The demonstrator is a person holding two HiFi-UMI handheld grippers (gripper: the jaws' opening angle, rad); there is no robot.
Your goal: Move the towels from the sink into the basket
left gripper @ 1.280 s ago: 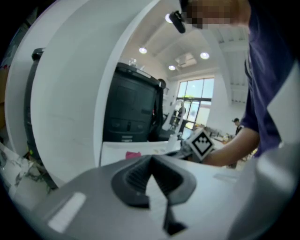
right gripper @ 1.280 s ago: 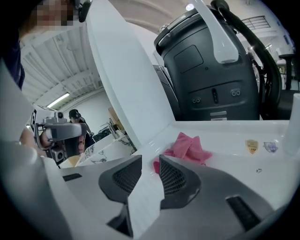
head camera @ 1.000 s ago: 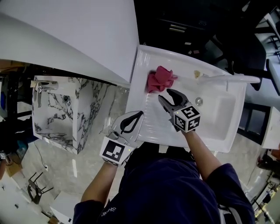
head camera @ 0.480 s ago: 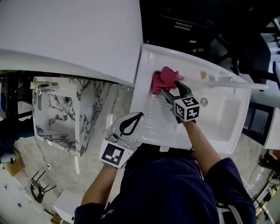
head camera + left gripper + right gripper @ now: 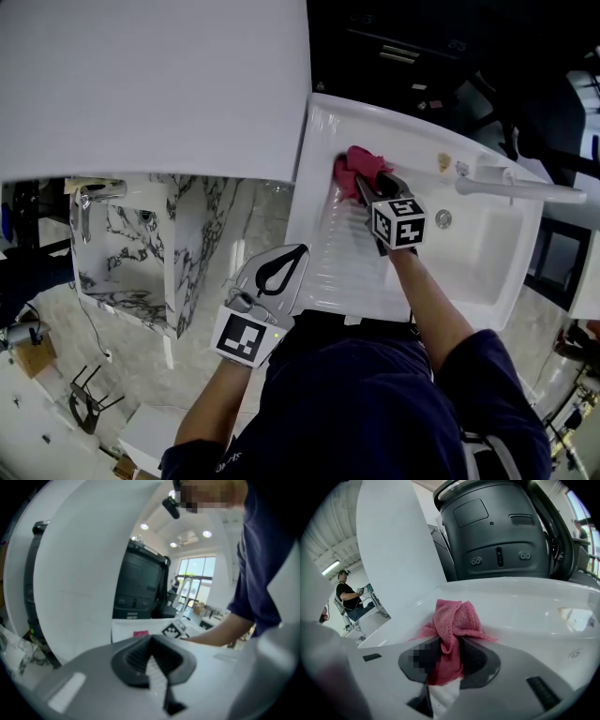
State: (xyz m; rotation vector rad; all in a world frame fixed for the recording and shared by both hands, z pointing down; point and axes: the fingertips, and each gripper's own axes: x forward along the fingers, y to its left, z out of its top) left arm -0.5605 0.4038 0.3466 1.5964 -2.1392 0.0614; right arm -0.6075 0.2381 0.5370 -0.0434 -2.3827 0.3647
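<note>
A crumpled pink towel (image 5: 354, 167) lies in the far left corner of the white sink (image 5: 469, 262). My right gripper (image 5: 366, 184) reaches into the sink, and its jaws are closing on the towel. In the right gripper view the pink towel (image 5: 452, 620) is pinched between the dark pads of the right gripper (image 5: 449, 644), with a bunch of cloth standing up past the tips. My left gripper (image 5: 296, 253) hangs outside the sink's near left edge, shut and holding nothing; in its own view the left gripper (image 5: 151, 641) points towards the sink. No basket is in view.
A white faucet (image 5: 516, 187) reaches over the sink's right half, with the drain (image 5: 443, 219) below it. A large white panel (image 5: 159, 84) stands to the left, with a marble vanity (image 5: 141, 262) beneath it. A dark machine (image 5: 501, 531) rises behind the sink.
My right gripper moved forward and left from the sink's middle to the pink towel, and its jaws came together around it. The left gripper stayed about where it was.
</note>
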